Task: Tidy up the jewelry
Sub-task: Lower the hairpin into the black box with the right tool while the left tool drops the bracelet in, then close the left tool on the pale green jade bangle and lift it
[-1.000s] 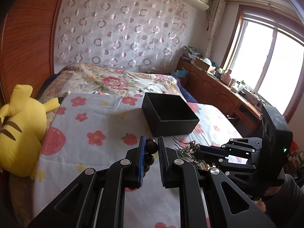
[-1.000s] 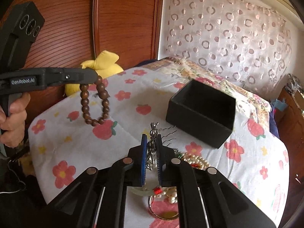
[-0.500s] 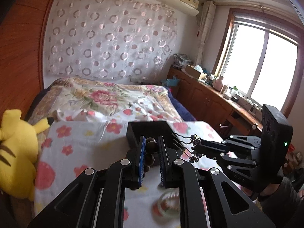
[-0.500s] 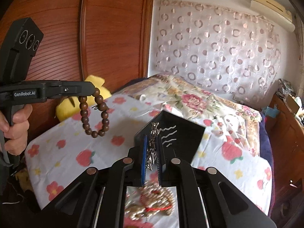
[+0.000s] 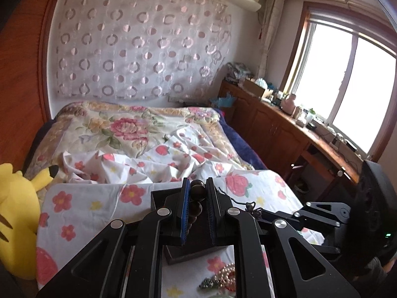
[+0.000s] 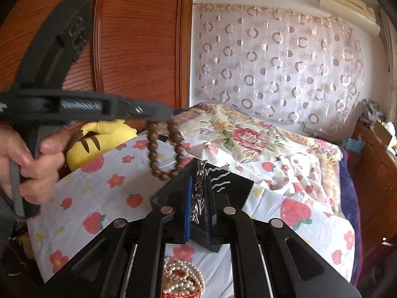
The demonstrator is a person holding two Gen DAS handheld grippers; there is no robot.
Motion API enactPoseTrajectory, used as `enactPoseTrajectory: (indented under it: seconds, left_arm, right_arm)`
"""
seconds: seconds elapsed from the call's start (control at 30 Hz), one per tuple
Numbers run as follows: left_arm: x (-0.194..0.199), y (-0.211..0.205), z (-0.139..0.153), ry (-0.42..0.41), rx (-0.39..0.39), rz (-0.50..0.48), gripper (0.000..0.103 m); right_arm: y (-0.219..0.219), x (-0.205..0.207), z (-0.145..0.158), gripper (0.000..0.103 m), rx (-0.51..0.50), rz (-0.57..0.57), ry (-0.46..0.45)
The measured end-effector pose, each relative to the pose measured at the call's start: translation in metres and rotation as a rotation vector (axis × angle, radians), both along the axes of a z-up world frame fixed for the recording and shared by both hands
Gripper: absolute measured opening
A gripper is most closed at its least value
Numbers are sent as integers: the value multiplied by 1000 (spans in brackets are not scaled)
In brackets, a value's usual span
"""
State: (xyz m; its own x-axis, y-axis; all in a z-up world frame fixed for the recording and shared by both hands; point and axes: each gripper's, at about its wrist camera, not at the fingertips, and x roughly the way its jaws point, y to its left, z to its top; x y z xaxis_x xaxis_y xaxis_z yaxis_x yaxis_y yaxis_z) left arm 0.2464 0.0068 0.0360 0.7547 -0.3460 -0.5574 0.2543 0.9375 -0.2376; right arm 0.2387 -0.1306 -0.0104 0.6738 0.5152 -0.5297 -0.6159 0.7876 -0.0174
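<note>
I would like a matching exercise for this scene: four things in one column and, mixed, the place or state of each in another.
1 wooden bead bracelet
2 silver hair comb
3 pearl strands
4 black box

A open, on the sheet
B hangs from the left gripper
C pinched in the right gripper
D heaped on the sheet

1-B, 2-C, 3-D, 4-A

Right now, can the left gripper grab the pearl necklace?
Probably not: the left gripper is shut on the wooden bead bracelet, with the pearl necklace lying beneath it.
</note>
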Motion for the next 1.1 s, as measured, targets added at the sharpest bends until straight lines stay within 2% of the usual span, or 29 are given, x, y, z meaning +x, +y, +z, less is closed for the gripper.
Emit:
enactPoseTrajectory:
  seconds: [0.23,0.37,0.4,0.47,0.6,0.67,0.7,0.77,0.8,0.93,1.1]
  left_arm:
    - [20,-6,-39,76,24,17,12]
    - [17,-1,-53,97,33,29,16]
    - [14,0,-55,94,39,31,18]
    - [5,1,-56,76,54,34,38]
    - [-14,7,-56,39,86,41,55]
    - [-24,12,-59,24,97,48,72]
    - [-28,14,-61,15,100,52,75]
    - [-37,20,-65,0,99,58,86]
    - [-41,23,-67,-8,98,63,89]
    - [-56,35,-76,-18,87,75,95]
    - [-76,37,-88,3,84,60,95]
  right_arm:
    - [3,24,-23,10,17,-5,69]
    - [12,34,-40,10,-12,-26,98]
    - [14,36,-44,10,-22,-32,104]
    - [17,41,-51,10,-33,-45,114]
    - [26,51,-61,11,-47,-65,145]
    - [31,55,-65,11,-49,-64,163]
    - [33,54,-66,12,-46,-65,160]
    - [34,53,-65,33,-43,-69,159]
    - [33,52,-63,49,-34,-73,156]
    - [24,42,-52,50,1,-74,139]
    - [0,9,-45,50,-1,-108,120]
